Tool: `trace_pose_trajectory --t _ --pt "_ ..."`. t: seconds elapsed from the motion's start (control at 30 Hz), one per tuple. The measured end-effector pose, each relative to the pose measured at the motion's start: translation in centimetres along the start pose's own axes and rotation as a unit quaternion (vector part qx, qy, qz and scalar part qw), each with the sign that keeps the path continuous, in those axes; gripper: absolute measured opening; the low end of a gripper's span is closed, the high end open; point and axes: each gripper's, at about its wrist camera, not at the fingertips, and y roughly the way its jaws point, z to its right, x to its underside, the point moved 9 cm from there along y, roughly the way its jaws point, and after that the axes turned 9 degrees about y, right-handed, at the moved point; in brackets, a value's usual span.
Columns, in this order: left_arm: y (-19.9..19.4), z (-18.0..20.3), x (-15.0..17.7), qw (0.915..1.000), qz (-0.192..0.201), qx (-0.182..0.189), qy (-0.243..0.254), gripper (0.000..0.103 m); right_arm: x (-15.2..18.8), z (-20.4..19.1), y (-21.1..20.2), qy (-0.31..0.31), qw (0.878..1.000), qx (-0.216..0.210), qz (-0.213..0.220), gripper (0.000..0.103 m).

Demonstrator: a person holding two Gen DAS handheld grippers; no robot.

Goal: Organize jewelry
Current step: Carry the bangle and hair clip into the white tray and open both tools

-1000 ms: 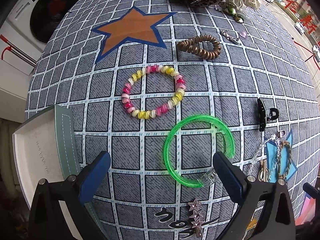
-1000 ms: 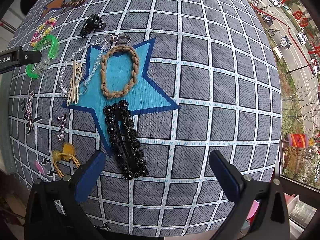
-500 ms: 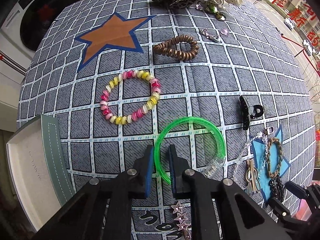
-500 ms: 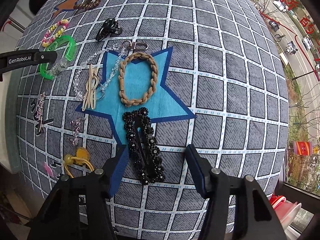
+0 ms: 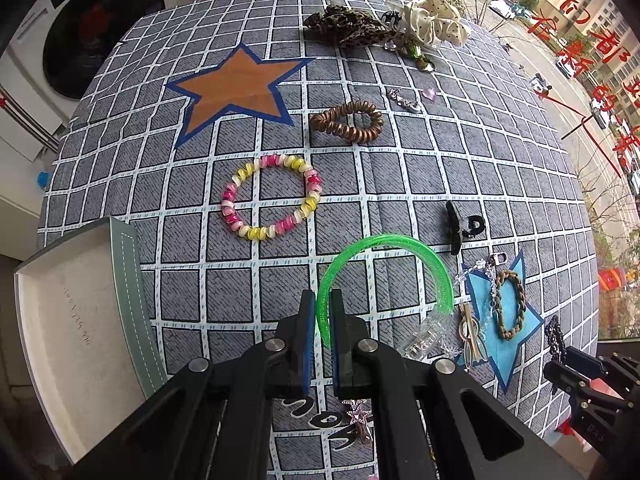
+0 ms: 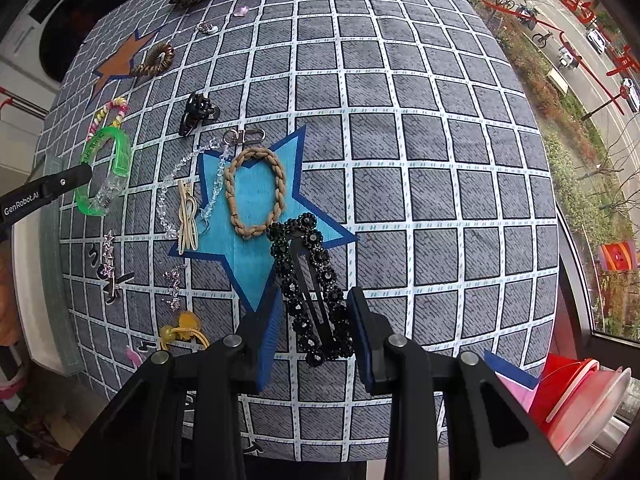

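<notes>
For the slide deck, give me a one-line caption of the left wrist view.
Left gripper shut on the green bangle above a checked tablecloth strewn with hair ties and clips.

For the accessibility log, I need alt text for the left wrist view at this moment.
The left hand-held gripper is shut on the rim of a translucent green plastic bangle, above a grey grid-patterned tablecloth. Nearby lie a pink, yellow and white spiral hair tie, a brown coil hair tie and a black claw clip; an open grey-green box sits at the left edge.
</notes>
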Motion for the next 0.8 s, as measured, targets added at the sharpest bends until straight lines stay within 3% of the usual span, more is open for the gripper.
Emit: trace_pose_trajectory --t 0.17,0.33,0.47,0.8 --pt "-2.5 -2.2 1.4 0.9996 0.019 0.006 -0.02 0.013 -1.6 -1.7 -2.7 -0.004 1.0 -0.014 0.013 0.036" --pt "-4.6 -5.5 3.3 0.9981 0.034 0.0 -0.051 0.013 -1.9 -5.8 -4.4 -0.029 0.999 -0.035 0.023 0.036" --pt "-6.3 -9.0 5.0 0.9951 0.044 -0.017 -0.087 0.013 0.4 -10.2 -5.2 -0.063 0.996 -0.054 0.032 0.036" --pt "-7.2 -19.6 10.8 0.9801 0.035 -0.072 -0.181 0.013 1.2 -24.3 -5.7 -0.182 0.977 -0.107 0.027 0.036"
